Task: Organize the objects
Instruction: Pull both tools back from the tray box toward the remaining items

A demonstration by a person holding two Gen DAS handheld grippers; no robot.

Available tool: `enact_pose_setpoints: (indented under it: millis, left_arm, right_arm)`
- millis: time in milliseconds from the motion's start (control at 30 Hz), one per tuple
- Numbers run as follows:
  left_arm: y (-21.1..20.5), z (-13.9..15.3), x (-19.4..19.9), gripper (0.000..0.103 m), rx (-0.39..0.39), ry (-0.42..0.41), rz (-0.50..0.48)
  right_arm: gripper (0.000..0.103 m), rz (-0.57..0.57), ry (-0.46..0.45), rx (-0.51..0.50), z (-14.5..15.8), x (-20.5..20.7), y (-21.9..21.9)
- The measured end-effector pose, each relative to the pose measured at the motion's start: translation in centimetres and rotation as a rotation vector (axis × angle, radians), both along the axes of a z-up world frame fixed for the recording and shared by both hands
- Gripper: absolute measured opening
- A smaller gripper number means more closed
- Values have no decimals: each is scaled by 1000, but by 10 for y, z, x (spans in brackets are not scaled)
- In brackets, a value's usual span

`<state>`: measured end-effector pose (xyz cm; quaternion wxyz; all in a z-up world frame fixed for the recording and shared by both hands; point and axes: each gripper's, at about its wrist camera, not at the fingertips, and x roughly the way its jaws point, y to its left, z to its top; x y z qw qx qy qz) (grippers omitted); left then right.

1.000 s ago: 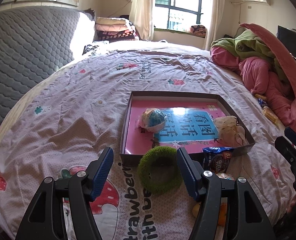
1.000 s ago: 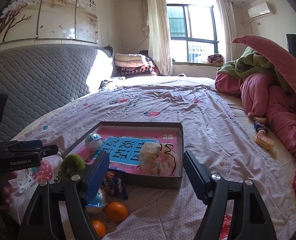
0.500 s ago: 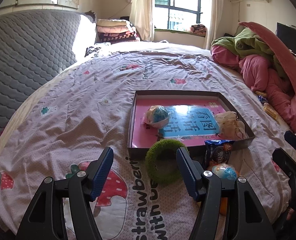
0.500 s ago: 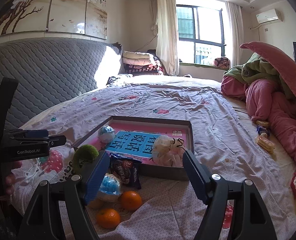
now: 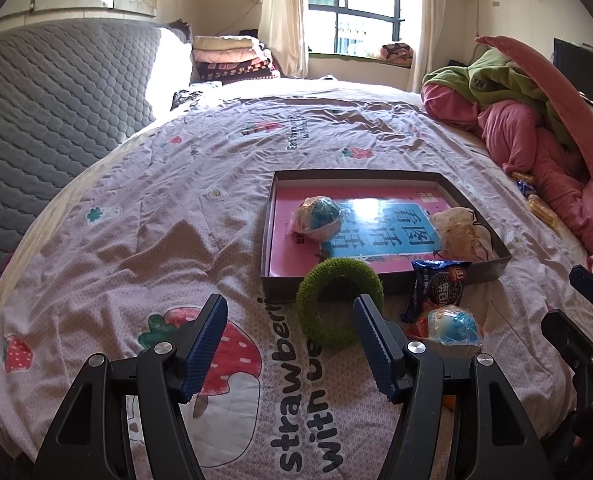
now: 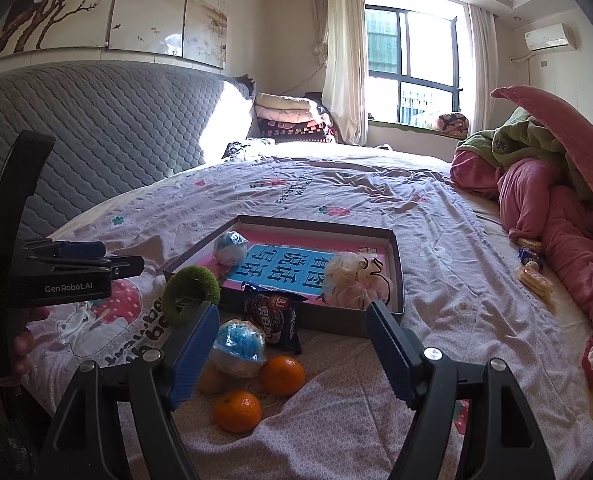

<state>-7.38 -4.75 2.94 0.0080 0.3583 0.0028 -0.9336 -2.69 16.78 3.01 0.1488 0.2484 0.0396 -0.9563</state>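
Nearest the camera, two oranges (image 6: 280, 374) are sitting loose on the bed (image 6: 436, 248), one just beside the other, and right behind them a wrapped blue ball (image 6: 238, 344) is waiting too. A dark snack packet (image 6: 272, 318) is leaning against the front wall of the shallow box (image 6: 396, 280), and a green fuzzy ring (image 5: 338, 304) is resting against that same wall. So those pieces are still lying outside. Further back, inside the box, another wrapped blue ball (image 5: 316, 216) and a pale bundled bag (image 5: 458, 234) are lying on the pink-and-blue liner, so I'd judge the job is under halfway along. Off at the far right edge, more small snack packs (image 6: 530, 276) are lying by the pink bedding.

Now the tongs: the left tongs (image 5: 290, 338) are standing wide and gripping nothing, their right finger overlapping the ring in view. The right tongs (image 6: 292, 346) are gaping wide too, holding nothing, hanging over the oranges and ball.
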Motion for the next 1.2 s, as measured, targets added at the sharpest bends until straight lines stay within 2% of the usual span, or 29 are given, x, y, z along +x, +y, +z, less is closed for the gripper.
enact_pose_setpoints:
  millis: [1200]
  left_arm:
    - [13,-20,15,67,-27,-57,-28]
  right_arm:
    - [75,35,-95,51,-27,26,-16]
